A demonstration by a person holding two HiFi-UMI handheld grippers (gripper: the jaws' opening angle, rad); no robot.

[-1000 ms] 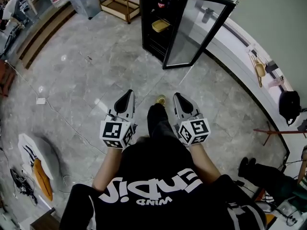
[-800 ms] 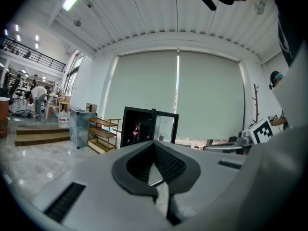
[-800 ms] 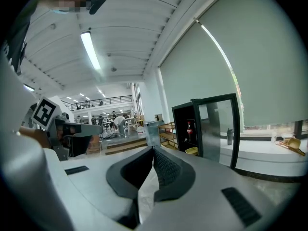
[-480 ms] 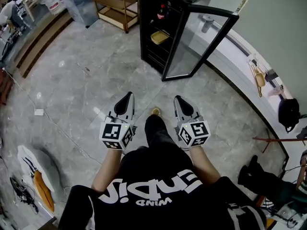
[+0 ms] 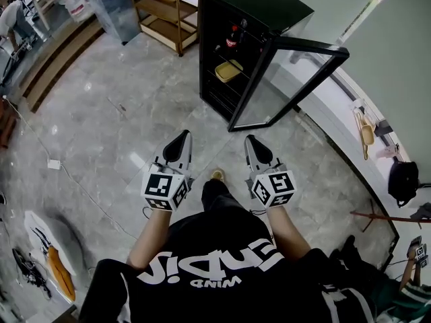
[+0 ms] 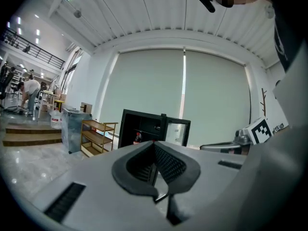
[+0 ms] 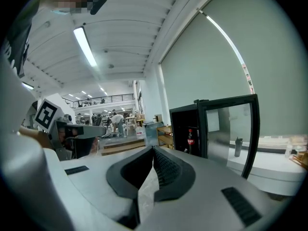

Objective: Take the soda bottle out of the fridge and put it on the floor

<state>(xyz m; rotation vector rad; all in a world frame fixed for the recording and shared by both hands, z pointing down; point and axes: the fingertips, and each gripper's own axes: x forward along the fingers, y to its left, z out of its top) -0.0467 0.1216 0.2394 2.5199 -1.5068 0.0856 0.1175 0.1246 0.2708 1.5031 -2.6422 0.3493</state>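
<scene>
- Head view, nearest the camera: a person in a black T-shirt with white lettering (image 5: 215, 261) stands on a grey marble-look floor (image 5: 114, 113), one foot forward. Each hand holds a two-jaw gripper at about waist height.
- Left gripper (image 5: 180, 137), grey with a black tip and a square-marker cube at its back, points forward. The left gripper view shows its ribbed black pads pressed together with nothing between them.
- Right gripper (image 5: 252, 142), of the same build, lies level with the left one and a little apart from it. The right gripper view likewise shows the jaws closed at the tips and empty. Both are probably carried closed because the approach needs no grip yet.
- Farther ahead, well apart from both grippers, stands a tall black fridge (image 5: 259, 5). Its glass-paned door (image 5: 289, 79) is swung wide to the right, which leaves the shelves clear to reach into.
- Dark soda bottle with a red label (image 5: 233, 38) stands upright on an upper shelf inside the fridge, near the front edge. Nothing touches it, so the task appears to be at its approach stage.
- Below the bottle, on a lower shelf, lies a flat yellow tray (image 5: 229, 70).
- Beyond and to the left of the fridge is an open wooden shelf unit (image 5: 161, 9). A white counter (image 5: 330, 106) runs along the wall on the right.
</scene>
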